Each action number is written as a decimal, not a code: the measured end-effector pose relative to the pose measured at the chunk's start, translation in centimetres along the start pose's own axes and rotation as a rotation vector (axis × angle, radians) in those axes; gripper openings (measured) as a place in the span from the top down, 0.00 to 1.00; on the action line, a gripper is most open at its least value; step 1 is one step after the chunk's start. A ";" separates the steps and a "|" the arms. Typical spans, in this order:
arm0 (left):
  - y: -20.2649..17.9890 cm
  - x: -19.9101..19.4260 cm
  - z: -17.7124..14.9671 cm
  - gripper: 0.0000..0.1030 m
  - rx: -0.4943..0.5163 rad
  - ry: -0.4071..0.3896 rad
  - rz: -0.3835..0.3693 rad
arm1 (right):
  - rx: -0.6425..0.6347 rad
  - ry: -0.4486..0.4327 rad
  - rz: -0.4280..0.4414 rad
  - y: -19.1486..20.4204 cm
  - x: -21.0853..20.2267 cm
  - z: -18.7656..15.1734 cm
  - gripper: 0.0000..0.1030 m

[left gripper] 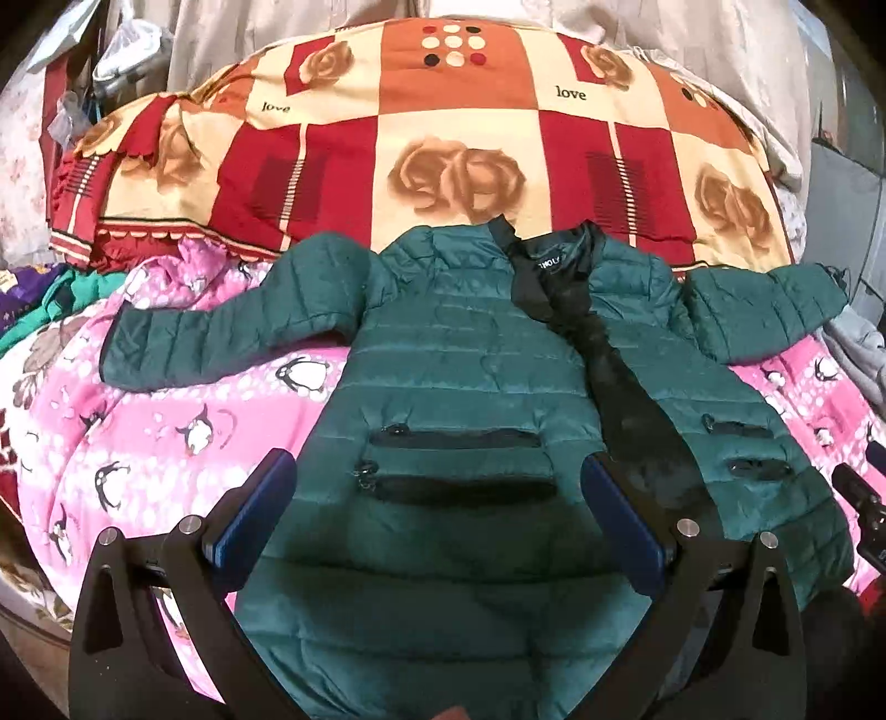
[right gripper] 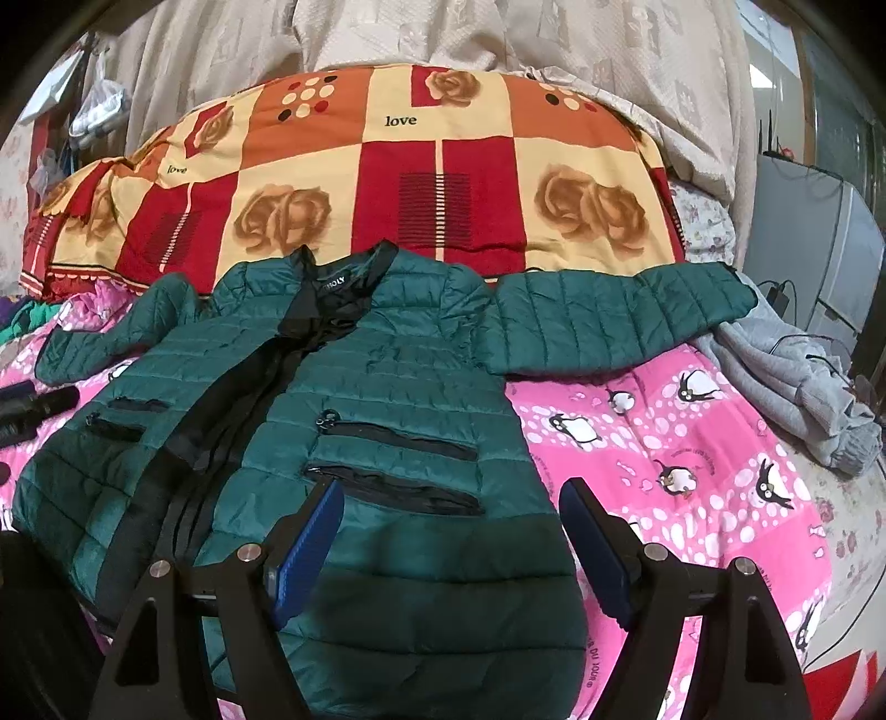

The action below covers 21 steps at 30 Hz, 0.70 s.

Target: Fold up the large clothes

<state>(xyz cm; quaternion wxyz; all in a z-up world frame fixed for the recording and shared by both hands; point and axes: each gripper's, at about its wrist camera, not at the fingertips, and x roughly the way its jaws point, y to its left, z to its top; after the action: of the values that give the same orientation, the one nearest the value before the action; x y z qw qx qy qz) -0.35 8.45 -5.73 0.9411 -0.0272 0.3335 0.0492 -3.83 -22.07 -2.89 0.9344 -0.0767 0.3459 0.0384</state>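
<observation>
A dark green quilted puffer jacket (left gripper: pixel 443 354) lies front up on a pink penguin blanket (left gripper: pixel 183 421). Both sleeves are spread out, and the front is unzipped, so a strip of black lining (left gripper: pixel 614 382) shows. My left gripper (left gripper: pixel 438 462) hovers open over the lower panel by the two zip pockets (left gripper: pixel 454 465), holding nothing. In the right wrist view the same jacket (right gripper: pixel 376 387) fills the left and middle. My right gripper (right gripper: pixel 451 487) is open above the jacket's lower right panel near its side edge, with nothing between its fingers. One sleeve (right gripper: pixel 614 315) stretches out to the right.
A folded red, orange and cream rose-print quilt (left gripper: pixel 443 144) is piled behind the collar. A grey garment (right gripper: pixel 797 382) with a cable lies at the bed's right edge. Purple and green clothes (left gripper: pixel 50 299) sit at the far left. Pale curtains (right gripper: pixel 498 39) hang behind.
</observation>
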 end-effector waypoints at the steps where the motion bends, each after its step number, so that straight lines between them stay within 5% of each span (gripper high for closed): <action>1: -0.2 0.0 -0.1 0.00 0.014 -0.001 0.001 | -0.006 0.003 -0.002 0.1 0.1 0.0 0.24; 21: -1.1 0.6 0.1 0.00 0.059 0.000 0.025 | -0.041 -0.020 -0.029 0.6 0.1 -0.1 0.24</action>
<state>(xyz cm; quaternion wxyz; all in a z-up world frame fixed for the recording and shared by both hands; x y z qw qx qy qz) 0.30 7.42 -5.95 0.9408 0.0049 0.3350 0.0509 -3.85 -21.44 -3.11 0.9365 -0.1002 0.3345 0.0328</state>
